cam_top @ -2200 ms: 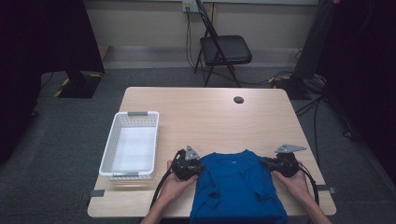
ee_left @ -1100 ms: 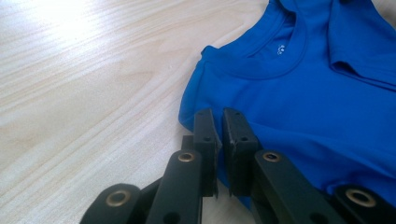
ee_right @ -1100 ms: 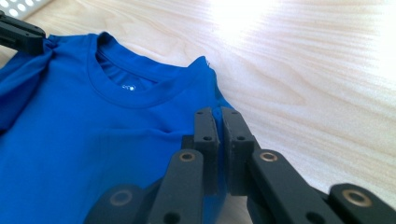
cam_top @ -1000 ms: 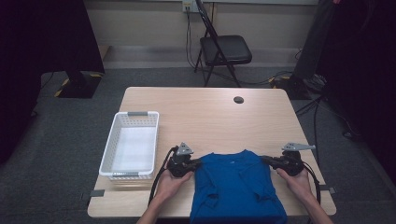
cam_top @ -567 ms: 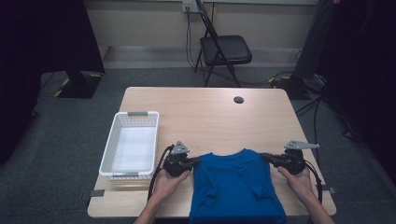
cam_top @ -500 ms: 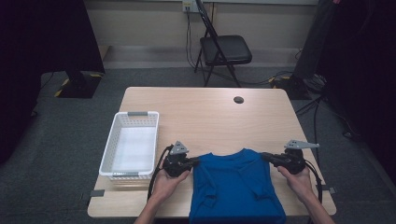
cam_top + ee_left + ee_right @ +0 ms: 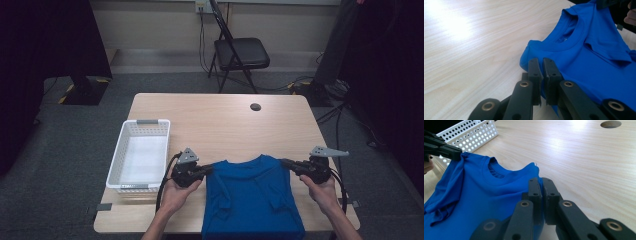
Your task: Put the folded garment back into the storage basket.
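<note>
Dim room, lit tabletop, w/ glare in both gripper views

High view: light wooden table [image 7: 280,125] evenly lit from above, surroundings near black, soft focus. Gripper views: white glare patches on wood top, black plastic jaws blurred up close, bright blue cotton T-shirt [image 7: 594,62] sharp.

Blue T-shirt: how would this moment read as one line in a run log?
blue T-shirt: shoulders pinched | left gripper: shut on shirt | right gripper: shut on shirt | white basket: empty
</note>
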Demonstrator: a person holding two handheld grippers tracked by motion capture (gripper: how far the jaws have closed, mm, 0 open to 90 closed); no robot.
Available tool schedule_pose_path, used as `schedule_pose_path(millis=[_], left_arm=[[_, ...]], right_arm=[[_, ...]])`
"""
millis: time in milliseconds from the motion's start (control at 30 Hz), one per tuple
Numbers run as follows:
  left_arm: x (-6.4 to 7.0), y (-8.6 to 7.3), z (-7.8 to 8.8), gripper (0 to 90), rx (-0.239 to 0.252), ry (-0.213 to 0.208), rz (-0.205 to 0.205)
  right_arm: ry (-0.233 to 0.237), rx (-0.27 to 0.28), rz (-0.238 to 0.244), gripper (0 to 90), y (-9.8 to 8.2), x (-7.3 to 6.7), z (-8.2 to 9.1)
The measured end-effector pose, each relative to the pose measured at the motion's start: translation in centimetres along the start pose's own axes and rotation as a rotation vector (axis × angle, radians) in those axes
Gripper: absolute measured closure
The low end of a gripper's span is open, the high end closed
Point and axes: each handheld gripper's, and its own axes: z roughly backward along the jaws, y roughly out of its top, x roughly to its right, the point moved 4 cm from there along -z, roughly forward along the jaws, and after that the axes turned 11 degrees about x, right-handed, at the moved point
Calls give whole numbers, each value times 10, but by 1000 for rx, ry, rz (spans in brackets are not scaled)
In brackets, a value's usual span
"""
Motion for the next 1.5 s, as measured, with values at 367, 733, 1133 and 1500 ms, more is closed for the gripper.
schedule_pose_path(millis=[367, 733, 1133, 1500], left_arm=[[-1, 17, 7, 859, 61, -1, -5], [-5, 32, 20, 859, 110, 8, -27], [-5, 54, 26, 860, 153, 29, -43], [-6, 77, 31, 860, 168, 43, -91]], right_arm=[[9, 59, 8, 867, 20, -1, 3], [19, 94, 31, 867, 44, -9, 2], [35, 132, 58, 867, 67, -17, 2], [26, 156, 66, 867, 85, -15, 3]])
